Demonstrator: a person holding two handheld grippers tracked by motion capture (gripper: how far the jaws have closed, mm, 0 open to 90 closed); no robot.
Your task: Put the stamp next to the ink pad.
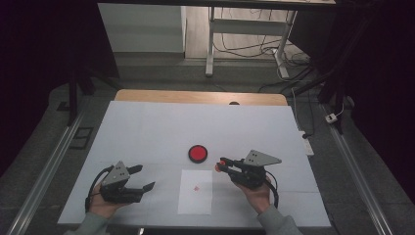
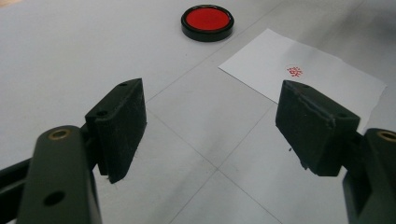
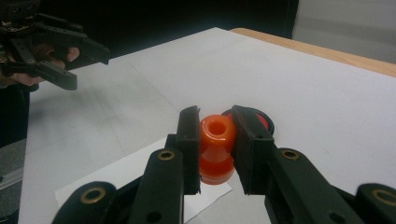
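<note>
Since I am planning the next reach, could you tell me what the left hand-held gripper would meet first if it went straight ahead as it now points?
The left hand-held gripper, jaws open, points across bare table toward the red ink pad; the stamped paper lies slightly right of that line. Depth is uncertain.

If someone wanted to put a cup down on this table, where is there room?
The widest bare patch is the far half of the white table cover, between the wooden edge and the red ink pad. The far left side is free too. It is crowded near the person: paper sheet, left gripper, and right gripper holding an orange stamp.
</note>
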